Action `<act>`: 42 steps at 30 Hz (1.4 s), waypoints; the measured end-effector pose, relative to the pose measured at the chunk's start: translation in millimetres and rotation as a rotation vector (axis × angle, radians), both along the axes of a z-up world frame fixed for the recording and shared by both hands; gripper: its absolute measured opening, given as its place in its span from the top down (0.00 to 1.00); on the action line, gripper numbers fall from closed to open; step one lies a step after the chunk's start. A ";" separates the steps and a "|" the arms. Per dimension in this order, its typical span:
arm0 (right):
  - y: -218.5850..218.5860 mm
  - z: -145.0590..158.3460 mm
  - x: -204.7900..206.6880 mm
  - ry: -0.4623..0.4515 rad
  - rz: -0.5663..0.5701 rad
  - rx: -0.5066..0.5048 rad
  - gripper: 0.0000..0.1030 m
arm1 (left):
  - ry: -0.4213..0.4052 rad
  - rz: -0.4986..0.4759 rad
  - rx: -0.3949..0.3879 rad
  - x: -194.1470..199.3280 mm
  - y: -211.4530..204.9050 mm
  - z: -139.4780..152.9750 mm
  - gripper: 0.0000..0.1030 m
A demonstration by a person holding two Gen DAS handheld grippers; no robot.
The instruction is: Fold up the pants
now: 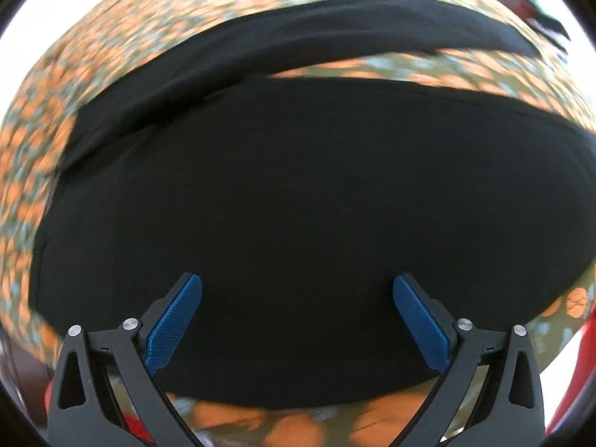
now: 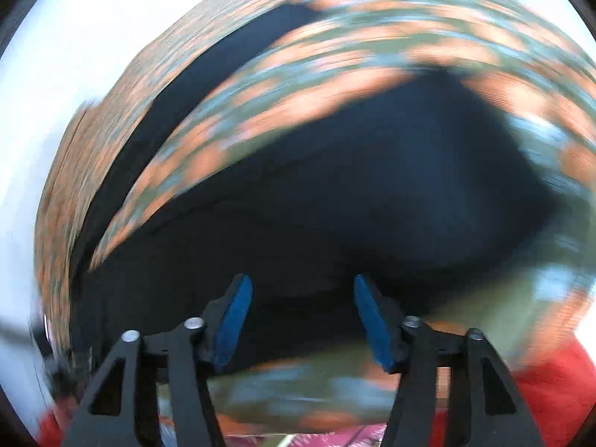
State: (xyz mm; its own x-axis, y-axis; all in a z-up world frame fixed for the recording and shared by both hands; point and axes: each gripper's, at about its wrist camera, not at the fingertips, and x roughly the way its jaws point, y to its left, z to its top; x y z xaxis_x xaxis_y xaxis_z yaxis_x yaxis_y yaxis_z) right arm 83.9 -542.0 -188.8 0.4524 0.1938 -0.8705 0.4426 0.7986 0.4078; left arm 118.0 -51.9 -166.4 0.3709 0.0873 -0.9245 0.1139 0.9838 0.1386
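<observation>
Both claws, left (image 1: 297,290) and right (image 2: 302,290), hover with jaws apart above the pants (image 1: 298,205), gripping nothing. Your right view is badly blurred; pinch now and you may snag the cloth (image 1: 93,56) beneath the pants, or one layer only.

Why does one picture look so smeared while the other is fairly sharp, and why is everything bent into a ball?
Right wrist view: heavy motion blur smears the floral cloth and the pants into streaks; only the right hand-held gripper stays crisp. Left wrist view: milder blur, the pants have clear edges. Both views: the fisheye lens bulges the scene, and the bright background is washed out white.
</observation>
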 end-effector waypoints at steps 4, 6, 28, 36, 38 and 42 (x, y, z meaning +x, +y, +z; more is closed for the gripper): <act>-7.8 3.5 -6.0 0.004 -0.014 -0.040 0.47 | 0.001 0.158 0.024 -0.9 44.4 -0.3 0.00; 8.5 3.0 1.4 0.027 0.033 -0.121 0.40 | -0.008 0.206 0.020 -1.2 55.1 2.5 0.01; 167.2 41.0 24.2 -0.026 0.400 -0.228 0.33 | -0.149 0.266 0.122 7.4 103.7 30.3 0.01; 269.8 61.7 99.7 -0.065 0.645 -0.131 0.32 | -0.192 0.292 -0.027 58.6 110.1 58.8 0.01; 309.5 76.8 130.5 -0.130 0.732 -0.121 0.31 | -0.252 0.322 -0.052 83.9 117.5 72.8 0.01; 376.1 83.8 195.8 -0.236 0.873 -0.080 0.26 | -0.305 0.392 -0.062 133.2 139.4 70.0 0.01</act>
